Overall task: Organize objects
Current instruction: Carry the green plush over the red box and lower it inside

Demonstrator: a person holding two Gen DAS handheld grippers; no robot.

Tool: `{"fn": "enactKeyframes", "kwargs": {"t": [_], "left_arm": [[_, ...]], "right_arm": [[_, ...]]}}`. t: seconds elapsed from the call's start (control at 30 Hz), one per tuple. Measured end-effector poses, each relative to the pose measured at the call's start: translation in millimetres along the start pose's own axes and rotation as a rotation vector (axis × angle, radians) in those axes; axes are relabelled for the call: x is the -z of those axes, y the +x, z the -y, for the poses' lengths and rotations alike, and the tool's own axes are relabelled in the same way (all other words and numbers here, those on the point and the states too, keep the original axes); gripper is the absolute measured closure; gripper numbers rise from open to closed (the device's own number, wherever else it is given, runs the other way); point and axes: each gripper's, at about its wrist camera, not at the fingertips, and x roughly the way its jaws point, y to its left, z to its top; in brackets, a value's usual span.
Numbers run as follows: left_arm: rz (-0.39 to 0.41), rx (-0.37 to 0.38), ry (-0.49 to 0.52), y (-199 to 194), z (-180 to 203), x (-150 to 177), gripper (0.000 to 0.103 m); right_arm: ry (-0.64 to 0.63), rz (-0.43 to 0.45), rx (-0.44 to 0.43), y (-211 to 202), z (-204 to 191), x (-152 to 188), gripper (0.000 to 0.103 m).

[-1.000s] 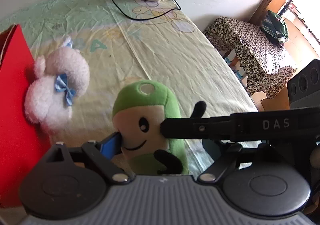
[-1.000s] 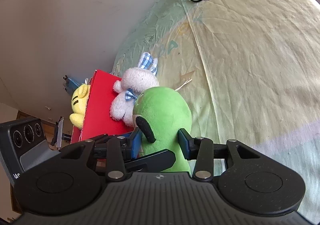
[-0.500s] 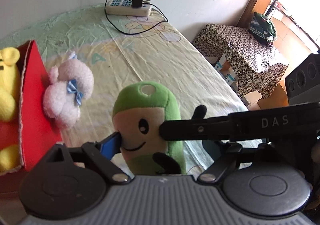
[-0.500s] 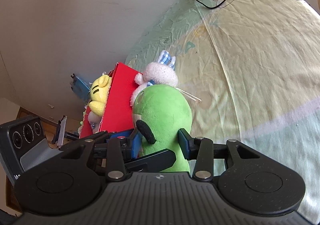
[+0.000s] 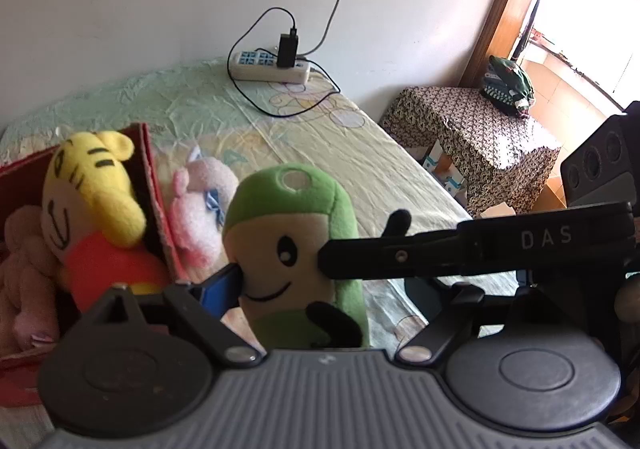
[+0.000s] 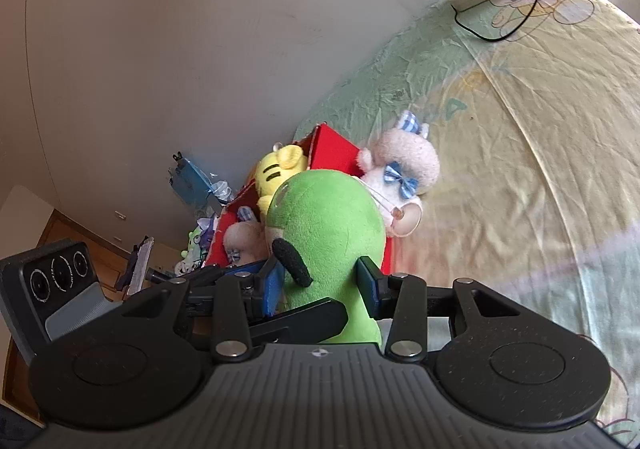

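1. The green plush toy point(image 5: 294, 249) has a green hood with a pale round patch on top, a cream face with 1 black eye showing and a curved smile, and black stubby arms. You hold it upright, clear of the bed sheet point(image 5: 360, 153), just beside the red box point(image 5: 154, 185).
2. Your left gripper point(image 5: 280, 269) is clamped on the toy's face: a blue pad presses its left cheek and a long black finger marked "DAS" presses the right.
3. Your right gripper point(image 6: 320, 281) is closed on the same toy from behind, with 2 blue pads pressed into its green sides.
4. In the right wrist view only the toy's green back point(image 6: 332, 233) and 1 black arm show; its face is turned away.
5. The toy's base is cut off by the gripper bodies in both views.
6. The yellow tiger plush point(image 5: 92, 193) sits inside the red box; a beige plush beside it is partly cropped at the frame edge and hard to identify.
7. The pink plush with a blue bow point(image 5: 204, 205) leans against the box's outer wall, its lower part hidden behind the green toy.
8. A power strip point(image 5: 272, 67) lies at the far end of the bed.
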Motion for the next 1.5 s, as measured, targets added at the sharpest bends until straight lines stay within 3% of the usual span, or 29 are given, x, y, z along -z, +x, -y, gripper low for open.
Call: {"fn": "enactKeyframes", "kwargs": {"t": [0.33, 0.73, 1.1, 1.5], "left_arm": [[0.109, -0.017, -0.006, -55.5, -41.0, 0.1, 0.017], [0.217, -0.119, 0.005, -92.1, -101.9, -7.9, 0.017], [0.139, -0.142, -0.045, -56.6, -165.2, 0.3, 0.017], [0.036, -0.118, -0.052, -20.5, -185.3, 8.6, 0.015]], "right_arm": [[-0.084, 0.046, -0.058, 30.0, -60.5, 1.5, 0.060], [-0.186, 0.074, -0.140, 95.6, -109.0, -9.9, 0.060], [-0.216, 0.032, -0.061, 151.0, -103.9, -0.8, 0.061], [-0.260, -0.008, 0.072, 174.7, -101.0, 7.6, 0.063]]}}
